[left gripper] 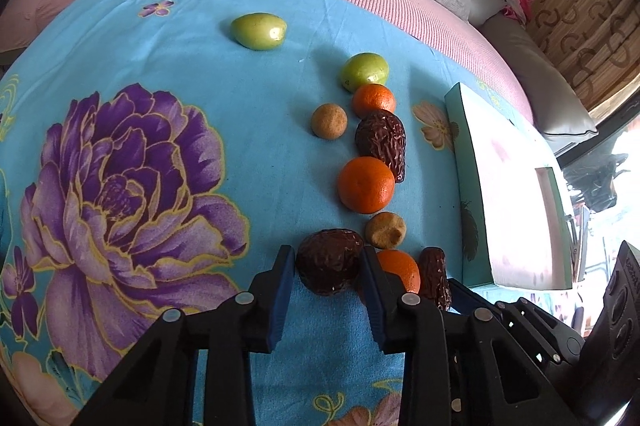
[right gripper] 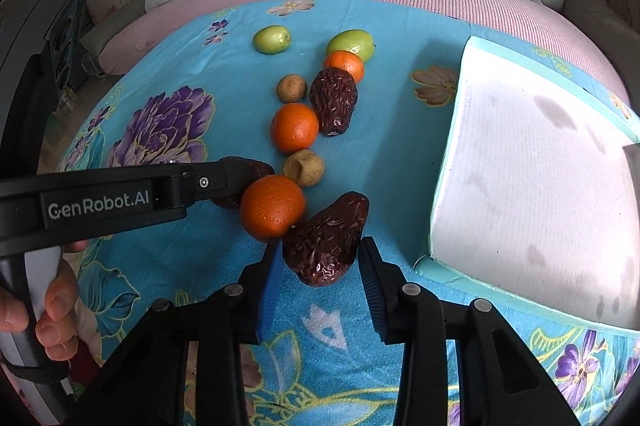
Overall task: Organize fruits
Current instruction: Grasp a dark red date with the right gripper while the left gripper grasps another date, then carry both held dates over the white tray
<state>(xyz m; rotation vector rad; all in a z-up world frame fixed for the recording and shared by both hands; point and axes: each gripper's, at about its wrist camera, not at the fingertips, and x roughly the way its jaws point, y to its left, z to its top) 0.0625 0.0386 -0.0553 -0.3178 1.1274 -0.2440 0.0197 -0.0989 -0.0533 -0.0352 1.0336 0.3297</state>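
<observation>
Two tools each straddle a wrinkled dark date: left tool (left gripper: 328,262) touching it, right tool (right gripper: 320,258) spread.

The cloth (left gripper: 168,37) is looking like matt, slightly fuzzy printed fabric. Lying on it, the dates (left gripper: 329,261) are showing wrinkled, glossy skins, the oranges (left gripper: 366,184) a pitted sheen, the green fruits (left gripper: 259,31) a smooth shine. The box (right gripper: 532,161) beside the cloth's fruit row is appearing matt (perhaps card).
</observation>
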